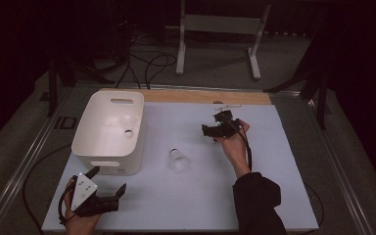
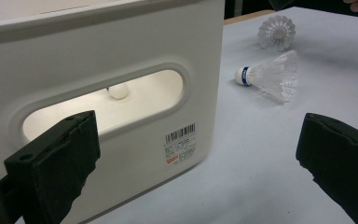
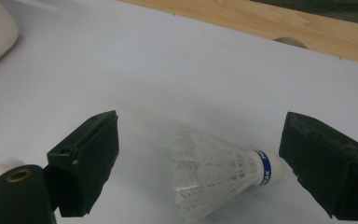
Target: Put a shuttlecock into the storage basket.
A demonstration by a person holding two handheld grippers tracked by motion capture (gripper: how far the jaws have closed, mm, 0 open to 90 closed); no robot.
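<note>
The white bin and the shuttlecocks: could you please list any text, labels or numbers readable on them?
White bin: sticker with a barcode, small print and a red mark, too small to read.
Shuttlecock between the right gripper jaws: blue band with white letters, blurred, not readable.
Shuttlecock near the bin: blue band, no legible text.

A small white label (image 2: 180, 143) with a barcode and tiny print is stuck on the side of the white bin (image 2: 121, 42); its text is too small to be read. On the blue band of the shuttlecock (image 3: 214, 175), letters are seen, perhaps "PEAK", only partly legible.
</note>
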